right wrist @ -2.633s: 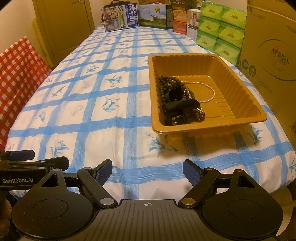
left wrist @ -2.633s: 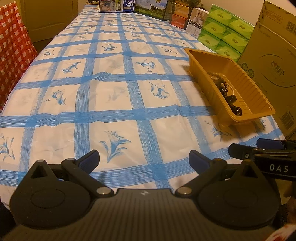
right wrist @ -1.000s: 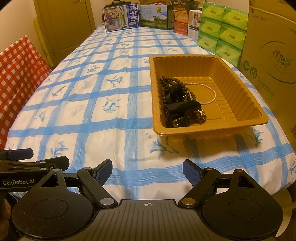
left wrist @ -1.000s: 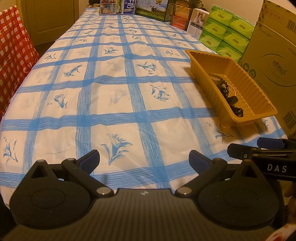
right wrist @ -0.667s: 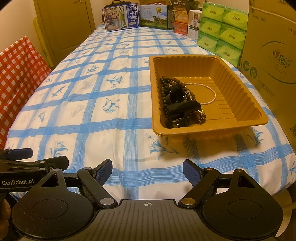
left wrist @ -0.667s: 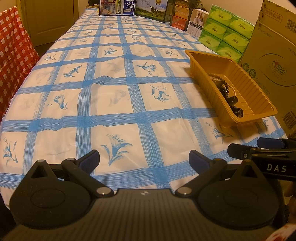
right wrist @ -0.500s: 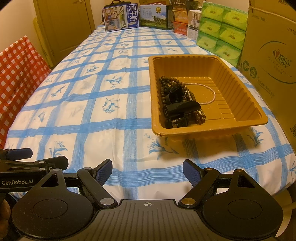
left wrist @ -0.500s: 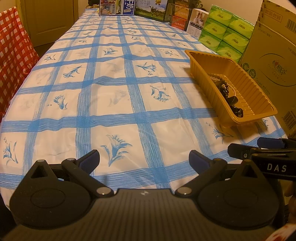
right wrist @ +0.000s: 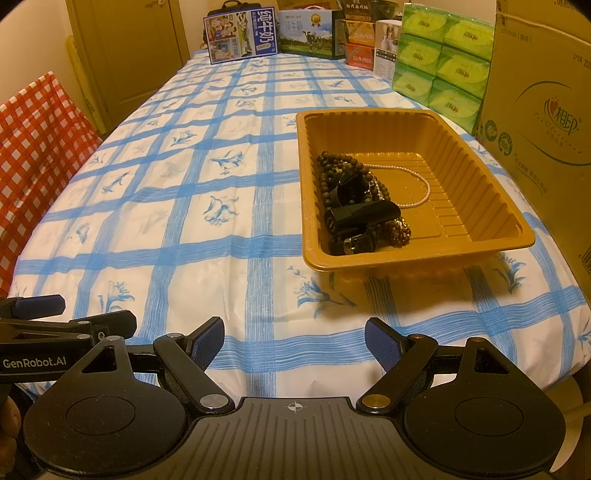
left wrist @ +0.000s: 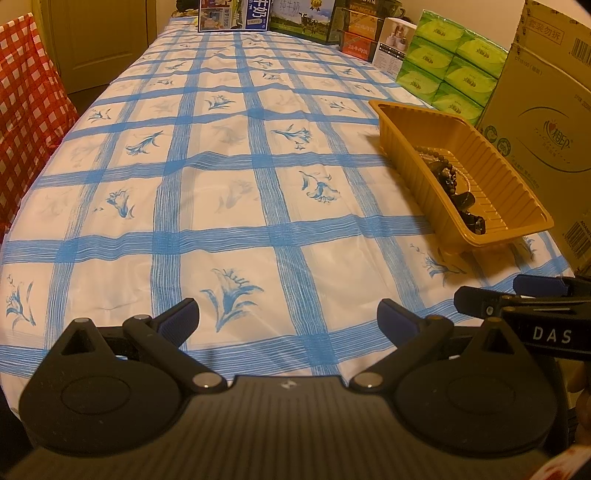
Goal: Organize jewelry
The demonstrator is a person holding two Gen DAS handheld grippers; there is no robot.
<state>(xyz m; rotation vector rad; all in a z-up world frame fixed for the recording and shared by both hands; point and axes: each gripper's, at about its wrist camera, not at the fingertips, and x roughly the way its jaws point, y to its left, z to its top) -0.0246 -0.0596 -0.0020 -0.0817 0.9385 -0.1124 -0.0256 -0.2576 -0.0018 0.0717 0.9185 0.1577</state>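
An orange plastic tray [right wrist: 480, 173] sits on the blue-checked tablecloth at the right; it also shows in the left wrist view [left wrist: 517, 192]. Inside lie dark bead strands [right wrist: 332, 166], a thin pearl necklace [right wrist: 417, 184] and black pieces [right wrist: 364, 216], piled at the tray's left side. My left gripper [left wrist: 288, 317] is open and empty over the table's near edge, left of the tray. My right gripper [right wrist: 293, 338] is open and empty, in front of the tray and well short of it.
A large cardboard box [right wrist: 543, 122] stands right of the tray. Green tissue packs [right wrist: 443, 55] and milk cartons [right wrist: 243, 35] line the far end. A red checked cloth [right wrist: 33, 147] hangs at the left. Bare tablecloth [left wrist: 221, 184] spreads left of the tray.
Both views have shifted only slightly. The grippers stay open and the tray and jewelry have not moved.
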